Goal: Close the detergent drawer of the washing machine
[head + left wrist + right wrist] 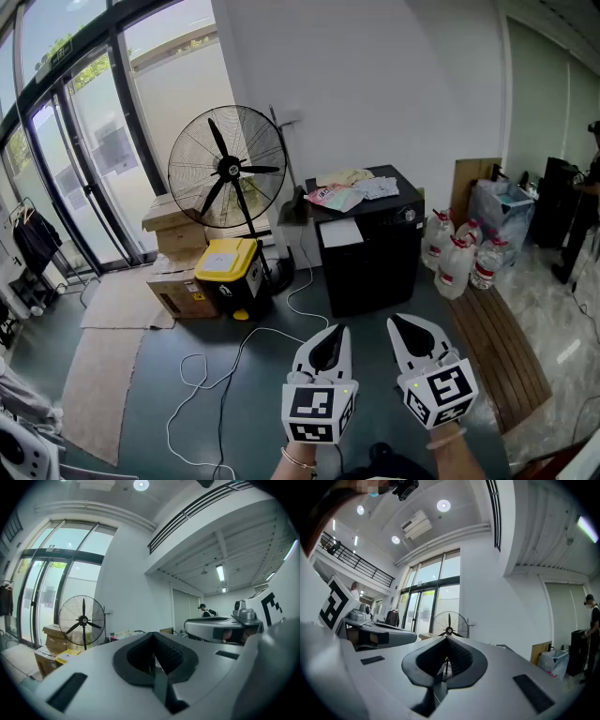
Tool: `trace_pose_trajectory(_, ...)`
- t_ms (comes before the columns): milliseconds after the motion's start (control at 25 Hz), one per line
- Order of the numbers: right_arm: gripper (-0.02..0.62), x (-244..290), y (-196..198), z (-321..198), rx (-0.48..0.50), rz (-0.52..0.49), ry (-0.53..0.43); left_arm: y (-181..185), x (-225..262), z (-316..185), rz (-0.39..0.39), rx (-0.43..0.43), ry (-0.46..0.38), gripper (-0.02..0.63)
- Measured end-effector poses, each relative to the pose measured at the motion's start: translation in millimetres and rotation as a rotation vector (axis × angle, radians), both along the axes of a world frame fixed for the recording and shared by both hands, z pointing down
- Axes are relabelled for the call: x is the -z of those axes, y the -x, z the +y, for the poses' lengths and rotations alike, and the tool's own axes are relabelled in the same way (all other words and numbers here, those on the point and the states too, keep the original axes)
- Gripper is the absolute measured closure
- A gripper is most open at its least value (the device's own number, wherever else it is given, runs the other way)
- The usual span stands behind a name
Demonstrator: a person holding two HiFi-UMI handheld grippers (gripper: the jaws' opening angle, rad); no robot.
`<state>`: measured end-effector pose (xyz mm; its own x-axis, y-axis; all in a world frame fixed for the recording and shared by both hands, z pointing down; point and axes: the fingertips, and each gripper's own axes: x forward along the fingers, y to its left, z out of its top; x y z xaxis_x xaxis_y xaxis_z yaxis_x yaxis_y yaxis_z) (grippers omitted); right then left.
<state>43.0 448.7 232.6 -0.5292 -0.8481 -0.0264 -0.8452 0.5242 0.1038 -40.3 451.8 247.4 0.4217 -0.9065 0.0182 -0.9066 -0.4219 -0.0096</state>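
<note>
I cannot make out a washing machine or detergent drawer in any view. In the head view both grippers are held side by side low over the dark floor, pointing away from me. My left gripper is shut with nothing between its jaws, and so is my right gripper. In the left gripper view, the left gripper has its dark pads pressed together and points across the room. The right gripper in its own view is likewise closed and empty.
Ahead stands a black cabinet with papers on top. A large standing fan, a yellow-lidded box and cardboard boxes are at the left. A white cable trails on the floor. Bottles and a person are at the right.
</note>
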Motion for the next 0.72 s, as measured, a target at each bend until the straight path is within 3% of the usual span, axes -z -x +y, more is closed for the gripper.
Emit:
trace_pose_trajectory(400, 0.569, -1.4, -12.8, -27.7, 0.004, 0.001, -0.033, -18.7, -9.6, -31.3, -0.027, -0.009, 0.013, 0.591)
trace_pose_trajectory(720, 0.569, -15.8, -44.6, -72.7, 0.016, -0.020, -0.003, -50.4, -20.6, -74.3, -0.031, -0.005, 0.036, 0.591)
